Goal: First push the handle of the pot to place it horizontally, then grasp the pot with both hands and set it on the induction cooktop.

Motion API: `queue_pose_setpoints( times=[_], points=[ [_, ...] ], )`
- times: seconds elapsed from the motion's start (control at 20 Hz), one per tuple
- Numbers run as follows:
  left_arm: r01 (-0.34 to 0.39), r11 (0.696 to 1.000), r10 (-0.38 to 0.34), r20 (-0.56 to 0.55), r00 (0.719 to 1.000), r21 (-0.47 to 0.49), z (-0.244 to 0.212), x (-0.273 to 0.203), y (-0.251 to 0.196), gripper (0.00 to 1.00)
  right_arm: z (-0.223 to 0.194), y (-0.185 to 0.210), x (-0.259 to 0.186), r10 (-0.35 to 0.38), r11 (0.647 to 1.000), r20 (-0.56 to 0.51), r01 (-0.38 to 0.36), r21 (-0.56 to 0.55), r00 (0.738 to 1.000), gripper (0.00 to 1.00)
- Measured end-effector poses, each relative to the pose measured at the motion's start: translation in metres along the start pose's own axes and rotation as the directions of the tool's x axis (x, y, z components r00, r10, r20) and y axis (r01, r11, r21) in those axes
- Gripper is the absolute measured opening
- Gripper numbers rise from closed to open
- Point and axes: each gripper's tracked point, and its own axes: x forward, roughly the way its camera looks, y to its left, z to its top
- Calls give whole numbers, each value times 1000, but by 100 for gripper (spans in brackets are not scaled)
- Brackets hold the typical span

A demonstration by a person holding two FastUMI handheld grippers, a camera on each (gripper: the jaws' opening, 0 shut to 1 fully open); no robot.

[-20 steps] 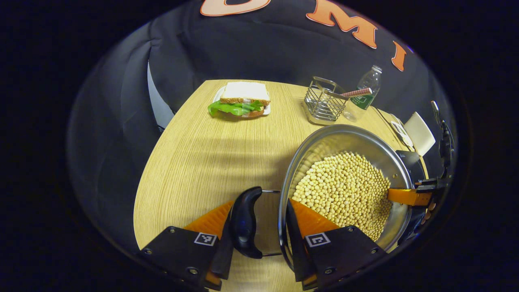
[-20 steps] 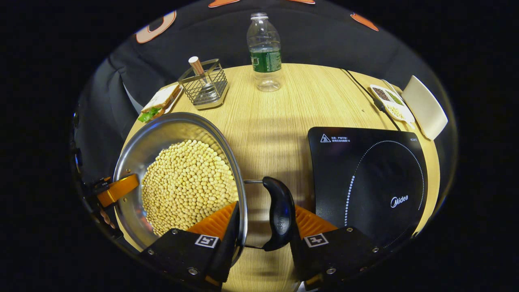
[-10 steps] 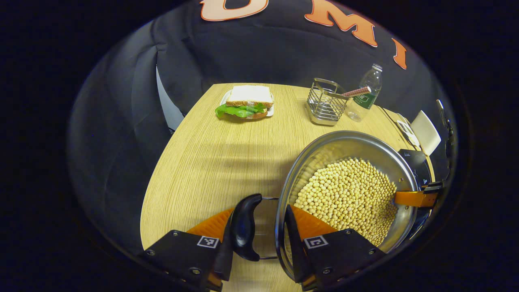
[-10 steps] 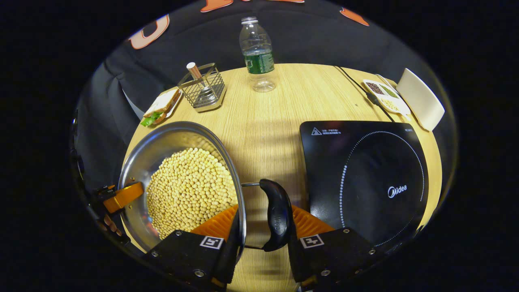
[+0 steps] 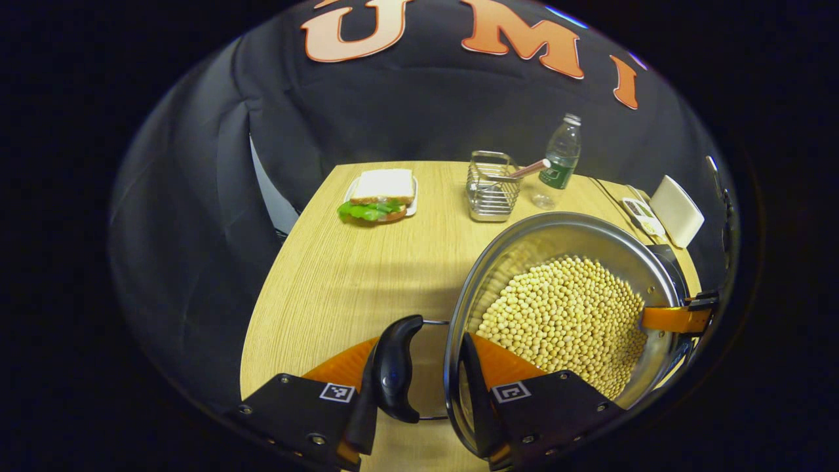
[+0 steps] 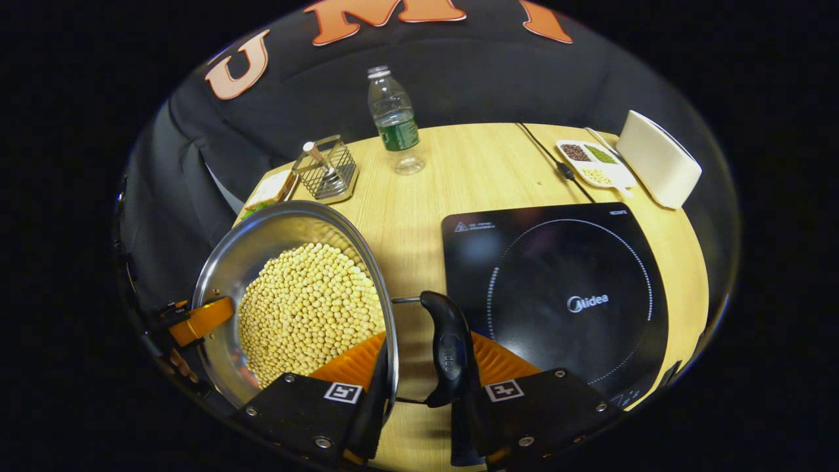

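Ahead of your left tongs (image 5: 426,387) the desk (image 5: 341,275) runs out to a sandwich on a small plate (image 5: 379,196) at the far edge, with a wire basket (image 5: 491,187) holding a stick and a clear water bottle (image 5: 558,160) further to their right. Past your right tongs (image 6: 416,387) that bottle (image 6: 393,118) stands straight ahead near the far edge, the basket (image 6: 326,169) to its left, and a black cable (image 6: 554,160) runs along the desk to the right toward a little tray of beans and grains (image 6: 595,164) and a white box (image 6: 657,158) just beside it. The induction cooktop (image 6: 557,295) lies flat on the desk right in front of your right tongs and slightly to their right, its top bare. The pot (image 6: 288,288), steel and heaped with pale yellow beans, sits to the left of those tongs, between your two hands and just beside the cooktop. Now your grips: the left tongs straddle the pot's near side, one finger outside against the black side handle (image 5: 393,367), the other inside the rim against the wall, pinching handle and rim together. The right tongs mirror that on the opposite side, one finger inside the rim among the beans, the other pressed to the outer face of the black handle (image 6: 447,347). From the left gripper view your other gripper's finger shows at the far rim, to the right; the right gripper view shows the same across the pot, low left. Whether the pot's base touches the desk I cannot tell.
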Motion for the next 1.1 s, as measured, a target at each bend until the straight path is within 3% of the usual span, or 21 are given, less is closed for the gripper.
queue_pose_setpoints(
  times=[0.5,0.9,0.95,1.0,1.1],
  points=[
    [26,998,-29,60,998,54,17,-3,-7,60,6,-18,-26,-20,999,77,17,31,997,54],
    [46,995,-55,91,994,92,26,-3,-16,60,19,-53,-63,-33,999,135,26,47,990,54],
    [51,993,-60,94,994,102,26,-1,-17,55,21,-57,-65,-37,998,140,30,54,989,54],
    [53,992,-65,98,993,112,28,1,-17,60,25,-62,-68,-40,998,149,32,57,988,54],
    [61,990,-75,108,991,128,31,3,-19,60,30,-71,-75,-50,997,163,40,60,985,54]
  ],
)
